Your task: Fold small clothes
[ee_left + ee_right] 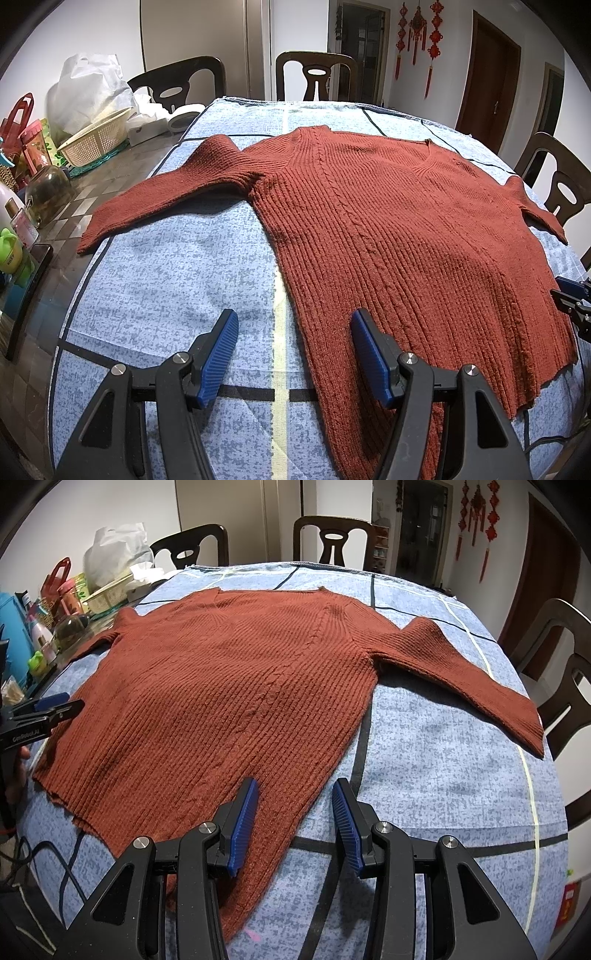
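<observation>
A rust-red ribbed sweater (406, 229) (221, 686) lies flat, front up, on a blue patterned cloth (177, 266) (443, 775), both sleeves spread outward. Its neck points away from me and its hem is near me. My left gripper (293, 317) is open over the hem's left corner, one finger above the knit, the other above the cloth. My right gripper (295, 786) is open over the hem's right side edge in the same way. Each gripper also shows at the edge of the other view: the right gripper (557, 288) and the left gripper (70, 701). Neither holds anything.
Dark wooden chairs (317, 75) (561, 657) stand around the table. At the table's left edge sit a white basket (98, 136), bottles and jars (46, 188), a plastic bag (88, 88) and a dark flat device (31, 291). Cables (40, 853) trail at the near left.
</observation>
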